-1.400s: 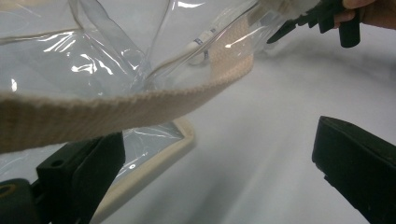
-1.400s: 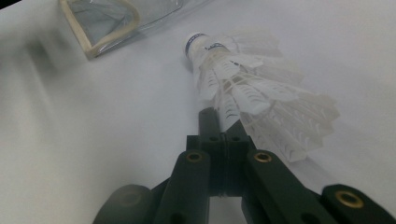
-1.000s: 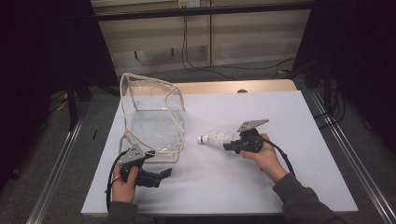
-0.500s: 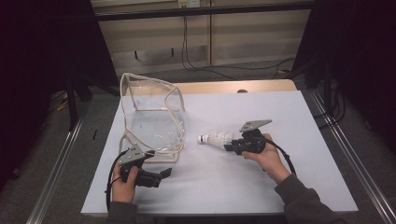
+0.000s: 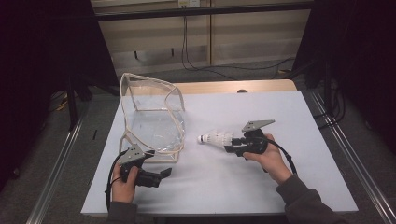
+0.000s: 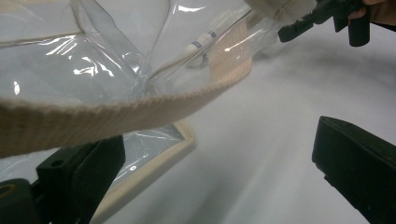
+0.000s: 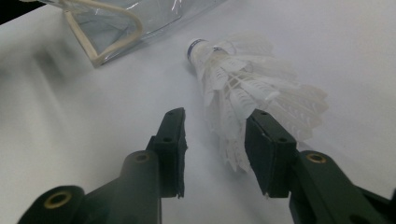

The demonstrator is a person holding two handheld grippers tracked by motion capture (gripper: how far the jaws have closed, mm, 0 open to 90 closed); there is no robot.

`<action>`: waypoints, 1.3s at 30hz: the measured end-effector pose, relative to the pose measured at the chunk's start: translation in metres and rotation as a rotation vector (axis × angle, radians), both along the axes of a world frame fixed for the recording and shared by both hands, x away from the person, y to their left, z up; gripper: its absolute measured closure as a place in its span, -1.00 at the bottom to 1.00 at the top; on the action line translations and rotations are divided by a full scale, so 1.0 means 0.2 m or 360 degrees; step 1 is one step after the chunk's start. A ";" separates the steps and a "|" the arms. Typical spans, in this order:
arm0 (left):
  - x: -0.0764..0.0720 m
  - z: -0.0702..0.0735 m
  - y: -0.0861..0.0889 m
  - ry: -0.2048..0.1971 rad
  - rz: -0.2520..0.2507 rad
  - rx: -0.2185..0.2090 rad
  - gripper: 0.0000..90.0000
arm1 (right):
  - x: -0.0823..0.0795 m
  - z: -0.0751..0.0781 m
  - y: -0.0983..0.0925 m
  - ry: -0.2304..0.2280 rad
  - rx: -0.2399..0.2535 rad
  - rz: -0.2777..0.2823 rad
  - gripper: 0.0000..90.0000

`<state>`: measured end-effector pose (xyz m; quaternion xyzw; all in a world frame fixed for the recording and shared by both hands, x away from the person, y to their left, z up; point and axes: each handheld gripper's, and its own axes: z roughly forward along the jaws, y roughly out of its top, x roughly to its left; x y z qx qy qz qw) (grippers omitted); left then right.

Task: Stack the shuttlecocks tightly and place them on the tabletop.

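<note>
A white feather shuttlecock [image 5: 215, 138] [image 7: 243, 79] lies on the white table, cork end toward a clear plastic bag with beige trim [image 5: 152, 116]. My right gripper [image 5: 229, 146] [image 7: 215, 119] is open. Its jaws have just been opening, and the feather skirt lies between them, close to one pad and clear of the other. My left gripper [image 5: 162, 174] [image 6: 215, 149] rests at the bag's near corner with its jaws wide apart and nothing pinched. The bag's beige trim [image 6: 116, 112] runs across in front of one jaw.
The table's front edge [image 5: 210, 212] runs just below both hands. A wooden board [image 5: 233, 87] shows beyond the far edge. Bare white tabletop [image 5: 289, 116] spreads to the right of the shuttlecock. Metal rails [image 5: 345, 154] flank the table.
The right gripper's jaws have spread slightly around the shuttlecock's feathers. The shuttlecock, the bag and the left hand are where they were.
</note>
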<state>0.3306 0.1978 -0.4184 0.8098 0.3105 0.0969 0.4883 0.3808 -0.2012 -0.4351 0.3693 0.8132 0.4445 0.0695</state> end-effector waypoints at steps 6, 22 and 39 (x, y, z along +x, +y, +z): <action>0.00 0.00 0.00 -0.0001 0.0000 -0.0004 -0.94 | 0.00 0.00 0.00 0.0012 0.0027 -0.0012 0.06; 0.00 0.00 0.00 0.0005 0.0002 -0.0003 -0.94 | 0.01 -0.02 0.04 0.0061 0.0078 -0.0071 -0.45; 0.00 0.00 0.00 0.0003 0.0002 -0.0005 -0.94 | 0.03 -0.05 0.09 0.0066 0.0076 -0.0123 -0.63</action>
